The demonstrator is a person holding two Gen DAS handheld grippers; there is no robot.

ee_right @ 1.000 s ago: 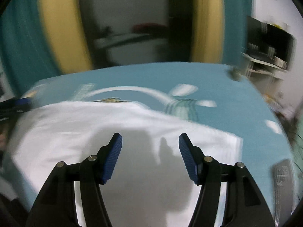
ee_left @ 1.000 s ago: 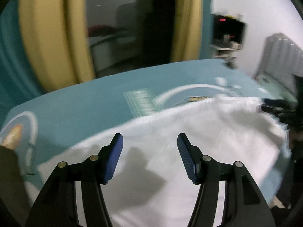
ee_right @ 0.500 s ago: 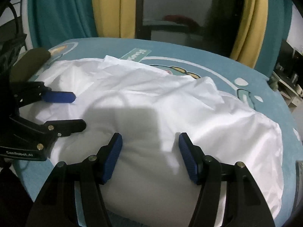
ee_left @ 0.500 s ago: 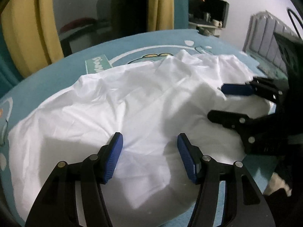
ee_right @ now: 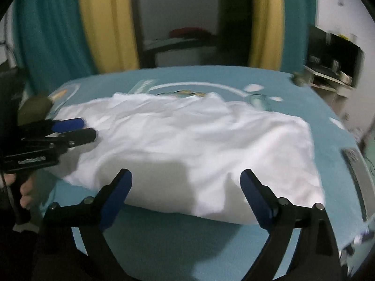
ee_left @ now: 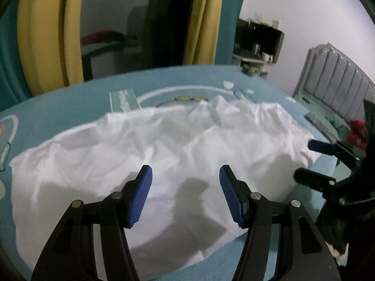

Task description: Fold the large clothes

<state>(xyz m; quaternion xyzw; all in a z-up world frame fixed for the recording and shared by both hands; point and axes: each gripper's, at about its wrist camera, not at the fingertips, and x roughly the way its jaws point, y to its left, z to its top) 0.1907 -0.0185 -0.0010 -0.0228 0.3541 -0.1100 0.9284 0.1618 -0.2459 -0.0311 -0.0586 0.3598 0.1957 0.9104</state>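
Observation:
A large white garment lies crumpled on the teal bed; it also shows in the right wrist view. My left gripper is open and empty, held above the garment's near part. My right gripper is open wide and empty, just above the garment's near edge. The right gripper shows at the right of the left wrist view. The left gripper shows at the left of the right wrist view, beside the garment's left end.
The bed sheet has cartoon prints. Yellow and teal curtains and a dark doorway stand behind the bed. A shelf and a grey radiator stand at the right. The bed's near edge is close below my grippers.
Both grippers have pulled back and lifted, so the garment sits farther off. The right gripper has opened wider and now sits over the garment's near edge. The garment looks more bunched.

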